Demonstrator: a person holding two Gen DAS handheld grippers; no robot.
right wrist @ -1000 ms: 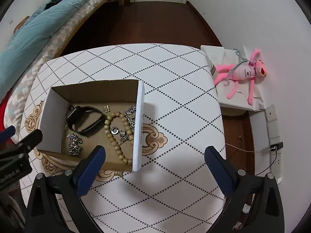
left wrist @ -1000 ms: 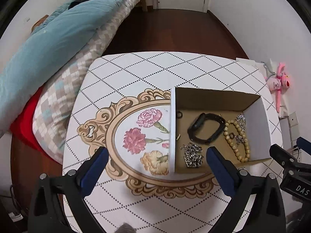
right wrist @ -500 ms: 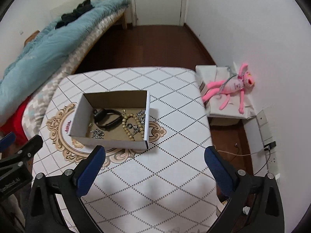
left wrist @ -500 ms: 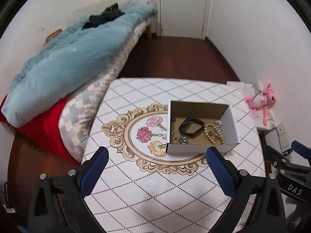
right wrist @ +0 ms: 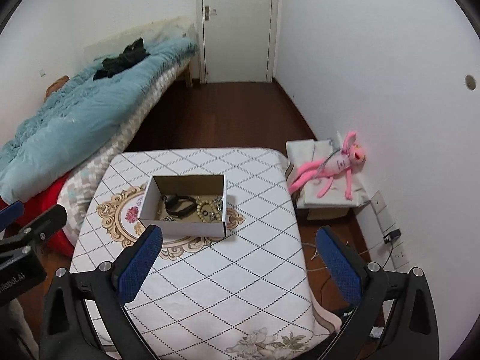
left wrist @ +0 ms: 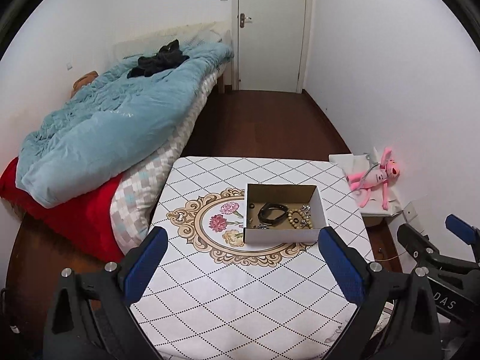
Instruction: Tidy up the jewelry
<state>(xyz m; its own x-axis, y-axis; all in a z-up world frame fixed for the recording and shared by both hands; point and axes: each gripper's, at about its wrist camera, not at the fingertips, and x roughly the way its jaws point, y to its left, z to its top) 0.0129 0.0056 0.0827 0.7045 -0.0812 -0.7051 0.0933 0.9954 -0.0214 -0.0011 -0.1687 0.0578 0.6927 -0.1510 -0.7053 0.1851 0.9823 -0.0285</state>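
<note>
A white cardboard box (left wrist: 282, 235) (right wrist: 183, 225) stands open on the patterned table (left wrist: 240, 294) (right wrist: 210, 270). Inside lie a black bracelet (left wrist: 271, 212) (right wrist: 179, 204), a beaded bracelet (left wrist: 291, 216) (right wrist: 200, 207), silver pieces (left wrist: 305, 208) (right wrist: 217, 202) and a small ring (left wrist: 251, 205). My left gripper (left wrist: 240, 255) is open and empty, high above the table's near side, well back from the box. My right gripper (right wrist: 238, 253) is open and empty, likewise raised and back from the box.
A bed with a blue quilt (left wrist: 114, 129) (right wrist: 78, 120) lies to the left of the table. A pink plush toy (left wrist: 375, 177) (right wrist: 333, 165) rests on a low white box at the right wall. A closed door (left wrist: 270, 30) is at the far end.
Both grippers have pulled up and back from just over the box to well above the table's near edge. The box and jewelry have stayed in place.
</note>
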